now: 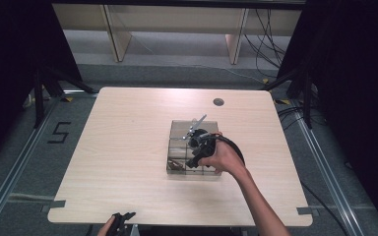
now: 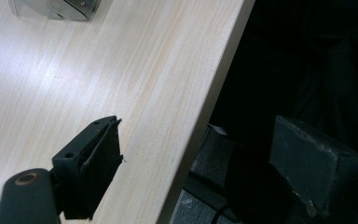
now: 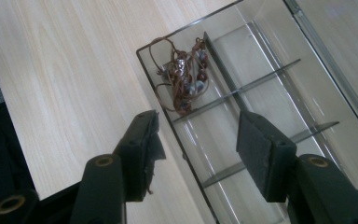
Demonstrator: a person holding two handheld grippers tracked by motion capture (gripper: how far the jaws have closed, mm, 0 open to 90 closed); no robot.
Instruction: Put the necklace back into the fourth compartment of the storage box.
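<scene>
Beaded cord (image 3: 182, 77) lies in clear box's (image 3: 279, 100) corner compartment; right gripper (image 3: 198, 149) is held open above; descent is best centred; left gripper (image 2: 103, 154) gapes empty.

Beaded cord necklace (image 3: 182, 77) in organizer corner compartment (image 3: 165, 53)

One table (image 1: 128, 147); one clear divided box (image 3: 279, 70); seemingly one beaded cord (image 3: 184, 81); two tongs (image 3: 196, 154) (image 1: 123, 219)

The setting was a laboratory recording bay. A lone pale wood table (image 1: 128, 147) stood on grey carpet between floor-mounted aluminium rails (image 1: 10, 177), with black curtains (image 1: 10, 59) on both sides, tripod legs (image 1: 42, 93), loose cables (image 1: 268, 44) and a taped "5" floor marker (image 1: 59, 132).
</scene>
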